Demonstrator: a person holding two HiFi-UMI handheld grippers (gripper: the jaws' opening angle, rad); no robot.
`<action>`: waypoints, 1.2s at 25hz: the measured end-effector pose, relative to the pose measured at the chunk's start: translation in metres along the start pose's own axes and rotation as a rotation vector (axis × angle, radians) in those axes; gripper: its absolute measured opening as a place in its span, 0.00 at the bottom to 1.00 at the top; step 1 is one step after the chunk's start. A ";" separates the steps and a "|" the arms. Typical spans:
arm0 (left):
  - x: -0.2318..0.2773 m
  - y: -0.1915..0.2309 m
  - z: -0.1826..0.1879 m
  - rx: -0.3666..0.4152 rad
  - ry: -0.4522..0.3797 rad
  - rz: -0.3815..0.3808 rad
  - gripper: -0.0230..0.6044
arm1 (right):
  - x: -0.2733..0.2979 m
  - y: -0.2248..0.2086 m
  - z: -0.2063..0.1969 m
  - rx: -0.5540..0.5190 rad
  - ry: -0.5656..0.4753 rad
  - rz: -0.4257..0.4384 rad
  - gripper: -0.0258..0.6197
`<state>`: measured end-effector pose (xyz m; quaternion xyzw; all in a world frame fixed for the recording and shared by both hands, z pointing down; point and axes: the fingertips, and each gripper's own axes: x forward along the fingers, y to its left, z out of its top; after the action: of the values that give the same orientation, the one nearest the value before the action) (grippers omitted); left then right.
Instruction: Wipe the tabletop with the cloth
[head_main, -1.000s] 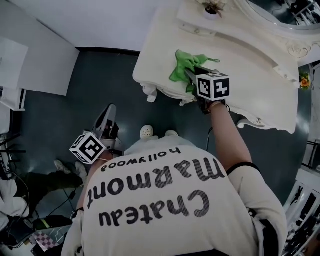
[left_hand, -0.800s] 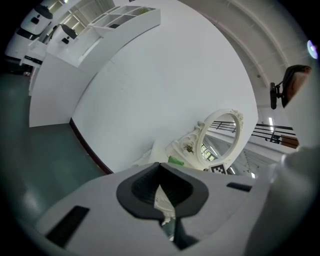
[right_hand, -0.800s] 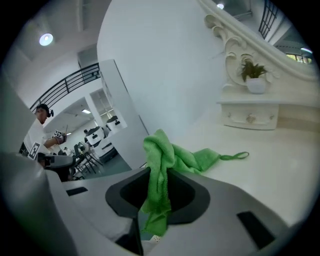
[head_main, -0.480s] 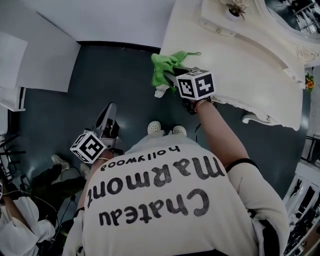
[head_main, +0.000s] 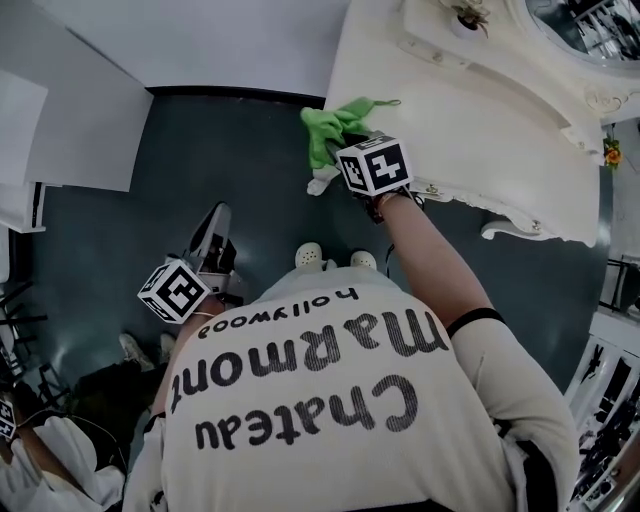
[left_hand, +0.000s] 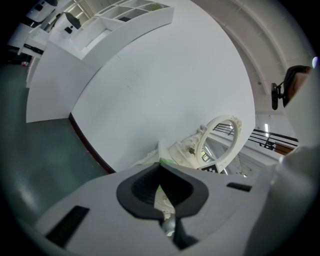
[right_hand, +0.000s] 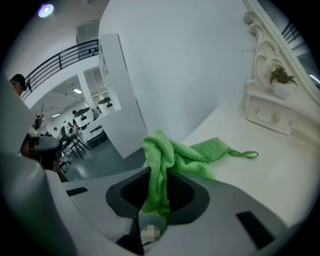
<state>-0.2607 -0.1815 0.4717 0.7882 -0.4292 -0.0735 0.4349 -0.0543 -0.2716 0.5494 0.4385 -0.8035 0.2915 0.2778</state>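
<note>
A green cloth (head_main: 331, 127) lies bunched at the left front corner of the cream dressing table's top (head_main: 470, 130). My right gripper (head_main: 340, 150) is shut on the green cloth (right_hand: 172, 160), which trails forward onto the tabletop (right_hand: 270, 165) with its loop at the far end. My left gripper (head_main: 215, 235) hangs low over the dark floor, well left of the table. In the left gripper view its jaws meet with nothing between them, and the left gripper (left_hand: 161, 187) points toward the table.
An oval mirror frame (head_main: 570, 45) and a small drawer shelf with a potted plant (right_hand: 280, 80) stand at the table's back. A white wall (head_main: 200, 45) and white cabinets (head_main: 75, 125) border the dark floor (head_main: 230, 160). My shoes (head_main: 312, 257) stand near the table's front edge.
My right gripper has dragged the green cloth leftward along the tabletop to its left front corner. The left gripper has stayed where it was.
</note>
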 end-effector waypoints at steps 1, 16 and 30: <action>0.000 -0.002 0.000 0.004 0.000 -0.005 0.05 | -0.001 -0.001 0.000 -0.004 0.007 -0.011 0.19; -0.001 -0.065 -0.065 -0.038 -0.056 0.016 0.05 | -0.072 -0.067 -0.050 -0.044 0.052 -0.104 0.19; -0.017 -0.118 -0.113 0.012 -0.068 -0.004 0.05 | -0.131 -0.116 -0.095 0.020 0.030 -0.179 0.19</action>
<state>-0.1437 -0.0692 0.4481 0.7886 -0.4426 -0.0984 0.4154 0.1250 -0.1852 0.5476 0.5068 -0.7539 0.2799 0.3106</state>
